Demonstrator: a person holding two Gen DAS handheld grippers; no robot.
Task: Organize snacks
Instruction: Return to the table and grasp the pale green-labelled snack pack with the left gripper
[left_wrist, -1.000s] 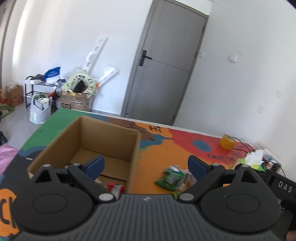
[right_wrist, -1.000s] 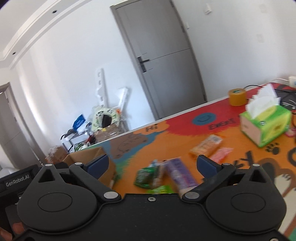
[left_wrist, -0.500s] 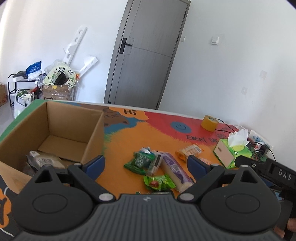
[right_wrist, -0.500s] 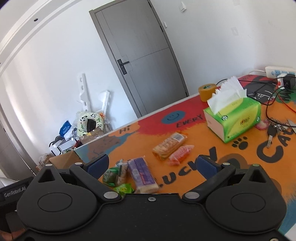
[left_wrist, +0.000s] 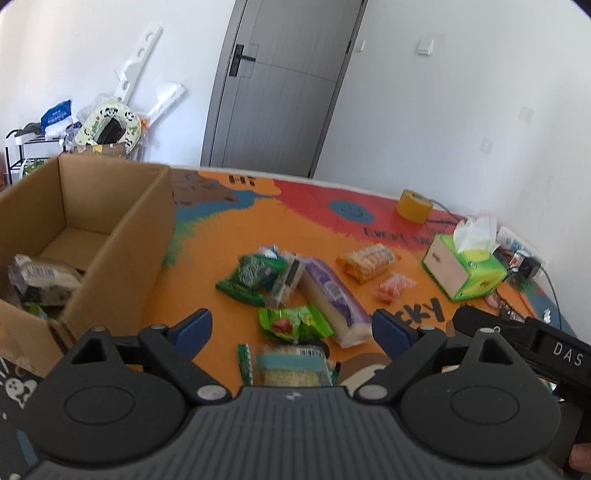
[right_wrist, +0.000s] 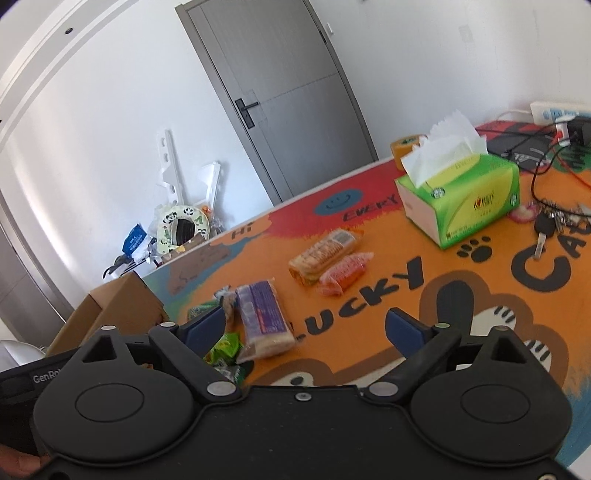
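Snacks (left_wrist: 295, 291) lie loose just ahead of our left gripper (left_wrist: 291, 328) and right gripper (right_wrist: 304, 330), jaws released, cardboard box (left_wrist: 122, 236) to their left for filling.

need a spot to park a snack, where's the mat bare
Bare mat lies between the cardboard box and the green packets, and right of the purple packet over the LUCKY lettering. The snack cluster and the keys by the tissue box are crowded.
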